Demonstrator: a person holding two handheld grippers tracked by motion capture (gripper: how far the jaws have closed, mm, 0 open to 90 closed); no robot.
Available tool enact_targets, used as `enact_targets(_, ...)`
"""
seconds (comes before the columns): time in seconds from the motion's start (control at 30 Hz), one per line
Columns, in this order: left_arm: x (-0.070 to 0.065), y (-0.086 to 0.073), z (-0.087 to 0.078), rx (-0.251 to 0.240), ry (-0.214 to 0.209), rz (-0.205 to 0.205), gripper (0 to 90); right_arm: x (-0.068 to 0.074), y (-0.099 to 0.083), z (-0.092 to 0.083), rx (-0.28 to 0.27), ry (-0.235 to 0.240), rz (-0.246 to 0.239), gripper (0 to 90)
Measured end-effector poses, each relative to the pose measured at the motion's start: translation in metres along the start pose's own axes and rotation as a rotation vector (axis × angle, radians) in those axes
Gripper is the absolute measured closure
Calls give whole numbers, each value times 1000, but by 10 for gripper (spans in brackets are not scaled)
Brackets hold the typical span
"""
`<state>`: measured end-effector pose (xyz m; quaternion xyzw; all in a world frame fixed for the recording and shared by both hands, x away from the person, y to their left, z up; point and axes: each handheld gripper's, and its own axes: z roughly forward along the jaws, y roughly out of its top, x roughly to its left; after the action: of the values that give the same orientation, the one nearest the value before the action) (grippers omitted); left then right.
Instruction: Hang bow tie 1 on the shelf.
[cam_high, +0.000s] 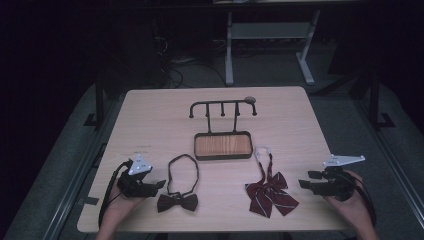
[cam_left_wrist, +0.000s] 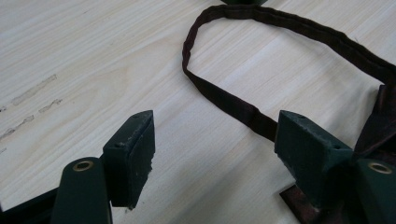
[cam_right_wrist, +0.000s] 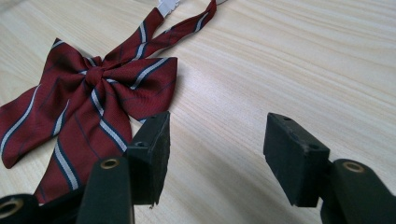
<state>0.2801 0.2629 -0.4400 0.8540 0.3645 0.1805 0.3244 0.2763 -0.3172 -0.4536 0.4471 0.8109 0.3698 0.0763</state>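
Nearest the person, both hands rest low on the worktop (cam_high: 150, 125), each holding a tool with nothing in it. The left gripper (cam_high: 159, 184) has its jaws spread wide over bare wood; in the left gripper view the dark bow tie (cam_high: 177, 202) lies just past the right-hand jaw, and its neck strap (cam_left_wrist: 243, 109) runs from that jaw up and away in a loop, not between the pads. The right gripper (cam_high: 305, 180) also stands wide apart and empty; in its own view the red striped bow tie (cam_right_wrist: 88, 98) lies ahead and off the left-hand jaw, close to it but apart, with its narrow tails leading away toward a white clasp at the top edge.

This reads as the start of the work: both ties lie flat and untouched, and neither tool has committed to a grasp. Farther off, beyond both pairs of jaws at the middle of the worktop, stands a black hook rack (cam_high: 222, 106) over a wooden tray (cam_high: 222, 145), all its hooks bare.

The likely next move is to slide one pair of jaws onto a strap or knot and pinch it. The fabric is thin and lies flat against the wood, so one pad will have to get under or scrape low to catch it, then lift the loop high enough to clear a hook.
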Motion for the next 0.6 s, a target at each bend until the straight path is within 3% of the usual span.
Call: enact_targets(0.6, -1, -1, -2, -1, 2, 24, 294, 14, 12, 1, -4, 25, -16, 398)
